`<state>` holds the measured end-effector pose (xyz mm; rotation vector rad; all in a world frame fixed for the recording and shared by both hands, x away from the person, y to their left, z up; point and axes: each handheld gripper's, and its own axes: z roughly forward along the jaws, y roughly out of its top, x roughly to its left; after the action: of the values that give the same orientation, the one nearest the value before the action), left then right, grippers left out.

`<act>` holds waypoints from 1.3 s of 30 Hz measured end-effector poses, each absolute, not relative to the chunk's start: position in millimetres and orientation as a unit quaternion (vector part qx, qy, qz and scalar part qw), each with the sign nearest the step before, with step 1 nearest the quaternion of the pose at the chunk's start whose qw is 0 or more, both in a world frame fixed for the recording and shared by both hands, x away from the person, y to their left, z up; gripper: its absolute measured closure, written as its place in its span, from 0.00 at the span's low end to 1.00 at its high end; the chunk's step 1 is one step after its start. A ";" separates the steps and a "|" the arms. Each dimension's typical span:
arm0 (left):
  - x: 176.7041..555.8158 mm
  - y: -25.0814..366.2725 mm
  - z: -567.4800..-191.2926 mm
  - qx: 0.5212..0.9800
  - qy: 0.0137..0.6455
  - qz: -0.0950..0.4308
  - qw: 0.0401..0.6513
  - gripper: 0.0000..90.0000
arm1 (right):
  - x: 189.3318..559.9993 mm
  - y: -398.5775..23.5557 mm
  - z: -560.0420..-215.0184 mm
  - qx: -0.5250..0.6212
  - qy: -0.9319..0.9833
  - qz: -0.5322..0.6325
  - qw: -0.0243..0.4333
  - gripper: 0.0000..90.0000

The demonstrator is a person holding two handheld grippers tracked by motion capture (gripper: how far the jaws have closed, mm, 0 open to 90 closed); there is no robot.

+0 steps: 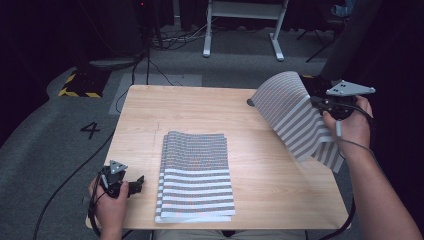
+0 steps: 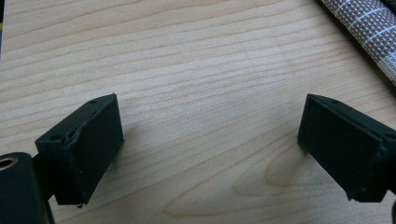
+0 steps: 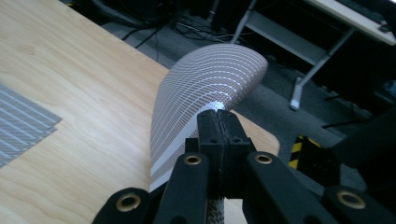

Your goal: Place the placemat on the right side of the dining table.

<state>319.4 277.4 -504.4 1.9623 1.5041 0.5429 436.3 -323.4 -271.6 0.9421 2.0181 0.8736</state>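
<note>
A stack of grey-and-white striped cloth mats (image 1: 196,176) lies flat near the front middle of the wooden table (image 1: 200,107). At the table's right edge my right gripper (image 1: 324,102) is shut on another striped mat (image 1: 300,120), which hangs lifted and curved above the table. In the right gripper view the shut jaws pinch that mat (image 3: 205,88), and it arches up and away from my right gripper (image 3: 218,122). My left gripper (image 1: 137,184) rests at the front left, just left of the stack, open. Its jaws stand wide apart over bare wood, with my left gripper (image 2: 210,140) holding nothing and the stack's corner (image 2: 369,28) at upper right.
A white desk frame (image 1: 242,22) stands on the grey floor beyond the table. Cables (image 1: 150,55) run across the floor at the back left, near a yellow-black marked base (image 1: 80,82). A floor mark "4" (image 1: 90,130) lies left of the table.
</note>
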 end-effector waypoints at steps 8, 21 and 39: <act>319.4 277.4 -504.3 0.740 0.567 0.204 0.300 0.08 | 430.6 -307.9 -293.1 0.325 0.806 0.264 0.419 1.00; 319.4 277.4 -504.3 0.740 0.567 0.204 0.301 0.08 | 404.8 -248.4 -359.5 0.267 0.866 0.296 0.301 0.99; 319.4 277.4 -504.3 0.740 0.567 0.204 0.300 0.08 | 400.5 -243.6 -428.1 0.295 0.870 0.363 0.158 0.53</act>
<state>319.4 277.4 -504.3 1.9628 1.5034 0.5425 400.5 -243.6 -428.1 0.8444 2.4871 1.0380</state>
